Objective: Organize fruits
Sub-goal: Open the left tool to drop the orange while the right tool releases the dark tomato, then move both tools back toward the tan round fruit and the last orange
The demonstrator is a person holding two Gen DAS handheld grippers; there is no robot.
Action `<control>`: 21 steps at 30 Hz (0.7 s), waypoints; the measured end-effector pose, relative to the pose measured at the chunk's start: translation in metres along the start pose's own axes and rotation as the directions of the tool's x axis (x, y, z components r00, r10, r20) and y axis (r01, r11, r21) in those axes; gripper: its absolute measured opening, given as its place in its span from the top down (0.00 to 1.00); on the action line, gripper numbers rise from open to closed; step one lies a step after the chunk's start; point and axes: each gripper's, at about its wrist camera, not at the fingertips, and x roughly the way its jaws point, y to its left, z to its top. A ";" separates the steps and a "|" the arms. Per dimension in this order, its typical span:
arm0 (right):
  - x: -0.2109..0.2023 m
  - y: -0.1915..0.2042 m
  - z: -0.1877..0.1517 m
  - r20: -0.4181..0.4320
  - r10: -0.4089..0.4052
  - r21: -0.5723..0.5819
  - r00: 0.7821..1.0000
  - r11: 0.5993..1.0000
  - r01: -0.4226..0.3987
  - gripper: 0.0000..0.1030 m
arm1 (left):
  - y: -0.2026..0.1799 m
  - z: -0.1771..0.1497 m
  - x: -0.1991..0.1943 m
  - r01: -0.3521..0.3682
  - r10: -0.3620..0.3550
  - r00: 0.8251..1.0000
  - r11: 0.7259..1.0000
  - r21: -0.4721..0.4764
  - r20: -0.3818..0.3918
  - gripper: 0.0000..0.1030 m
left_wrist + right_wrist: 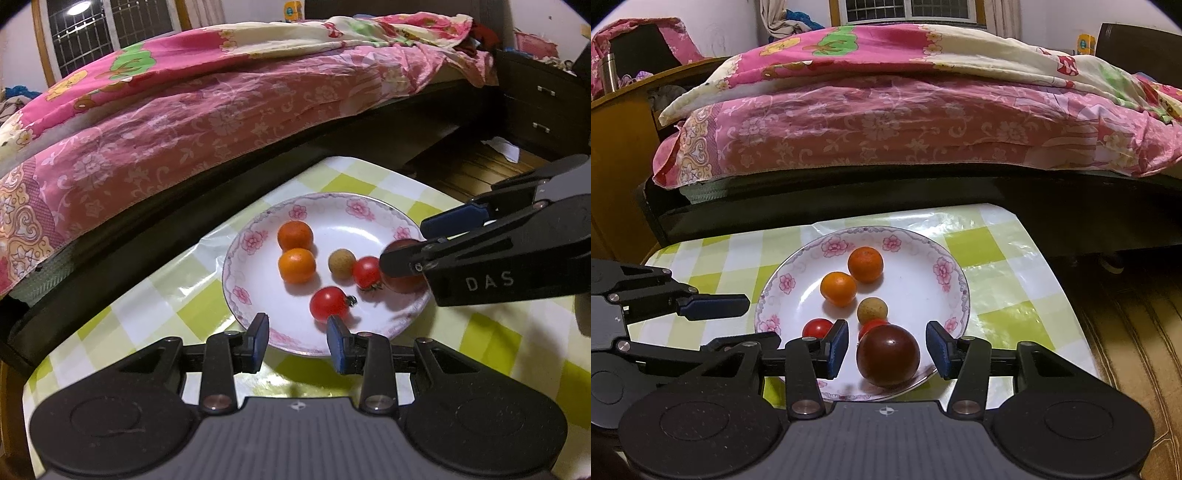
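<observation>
porcelain plate (945, 269) with pink flowers sits on the green-checked tabletop (1004, 258) beside the bed (886, 122). on it lie two oranges (865, 264), a tan longan (872, 310), two red tomatoes (328, 303) and a dark plum (888, 355) near the front rim. the right gripper (886, 350) straddles the plum with its jaws parted, pads clear of the fruit on both sides. the left gripper (297, 341) hovers at the plate's near edge, jaws narrowly apart, with nothing between them.
</observation>
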 end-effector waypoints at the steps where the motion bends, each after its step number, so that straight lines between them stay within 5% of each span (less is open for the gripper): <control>1: -0.002 0.000 -0.001 -0.001 0.003 -0.002 1.000 1.000 -0.003 0.57 | -0.001 -0.002 -0.001 0.006 -0.006 1.000 1.000 0.002 -0.004 0.59; 21: -0.037 0.027 -0.061 -0.131 0.114 -0.113 0.985 0.985 -0.129 0.56 | -0.012 -0.044 -0.035 0.124 -0.119 0.990 0.991 0.053 -0.077 0.59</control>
